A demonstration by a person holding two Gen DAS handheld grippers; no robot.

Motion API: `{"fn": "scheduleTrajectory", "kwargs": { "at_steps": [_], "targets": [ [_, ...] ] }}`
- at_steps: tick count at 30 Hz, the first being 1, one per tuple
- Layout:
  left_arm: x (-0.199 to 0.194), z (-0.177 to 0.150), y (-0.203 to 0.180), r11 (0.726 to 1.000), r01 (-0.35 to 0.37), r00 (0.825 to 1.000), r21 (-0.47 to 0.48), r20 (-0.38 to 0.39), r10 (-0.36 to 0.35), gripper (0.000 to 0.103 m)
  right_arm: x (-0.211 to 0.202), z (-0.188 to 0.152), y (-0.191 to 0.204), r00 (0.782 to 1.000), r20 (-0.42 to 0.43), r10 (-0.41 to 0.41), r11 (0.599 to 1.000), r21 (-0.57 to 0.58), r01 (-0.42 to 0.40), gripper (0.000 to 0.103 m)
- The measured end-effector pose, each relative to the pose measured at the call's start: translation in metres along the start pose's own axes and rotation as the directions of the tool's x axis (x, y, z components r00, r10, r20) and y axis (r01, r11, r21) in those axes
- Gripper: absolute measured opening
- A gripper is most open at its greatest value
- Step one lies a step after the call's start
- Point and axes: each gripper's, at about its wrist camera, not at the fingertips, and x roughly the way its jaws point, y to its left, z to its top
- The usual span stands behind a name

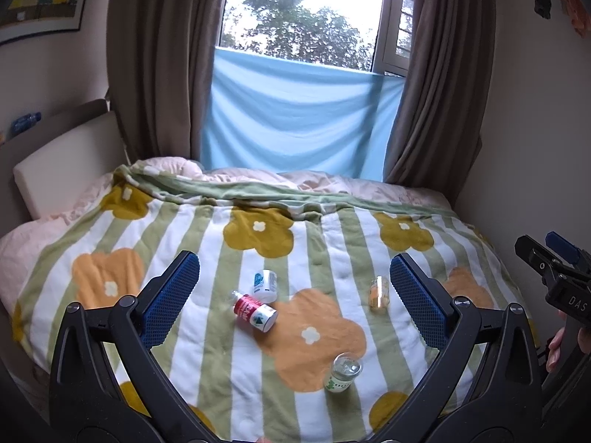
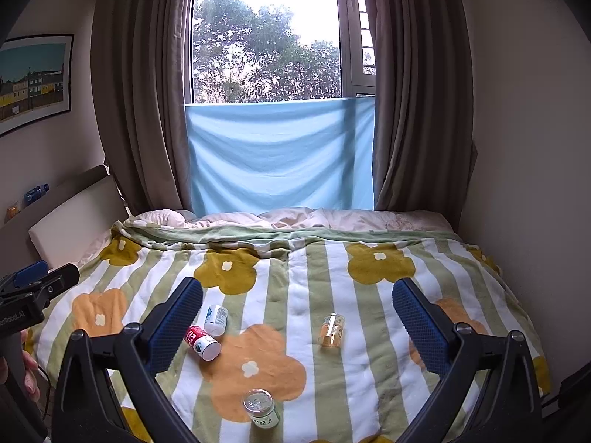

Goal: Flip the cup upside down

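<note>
Several small cups lie on the flowered blanket [image 1: 207, 243]. A clear cup with green print [image 1: 342, 373] stands upright nearest me; it also shows in the right wrist view [image 2: 260, 407]. A clear cup with orange print [image 1: 379, 291] stands further right, also in the right wrist view [image 2: 332, 329]. A red and white cup [image 1: 255, 312] [image 2: 202, 342] and a white and blue cup [image 1: 265, 285] [image 2: 216, 319] lie on their sides, touching. My left gripper [image 1: 294, 297] is open and empty above the blanket. My right gripper [image 2: 297, 326] is open and empty too.
The bed fills the room between a headboard [image 2: 74, 217] on the left and a wall [image 2: 524, 184] on the right. Brown curtains [image 2: 140, 92] and a blue cloth [image 2: 277, 155] hang at the window behind. The other gripper shows at each view's edge [image 1: 557, 277] [image 2: 29, 295].
</note>
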Motion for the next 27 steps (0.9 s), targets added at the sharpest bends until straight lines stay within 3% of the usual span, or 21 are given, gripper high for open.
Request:
{"fn": "scheduleTrajectory", "kwargs": {
  "at_steps": [27],
  "targets": [
    [0.0014,0.0074,-0.0095,0.999,-0.002,1.000,0.051,0.025,0.000,0.103,0.0062,0.0059,0.0047,1.000,0.014,-0.017,1.000,0.012,0.017,0.102]
  ]
}}
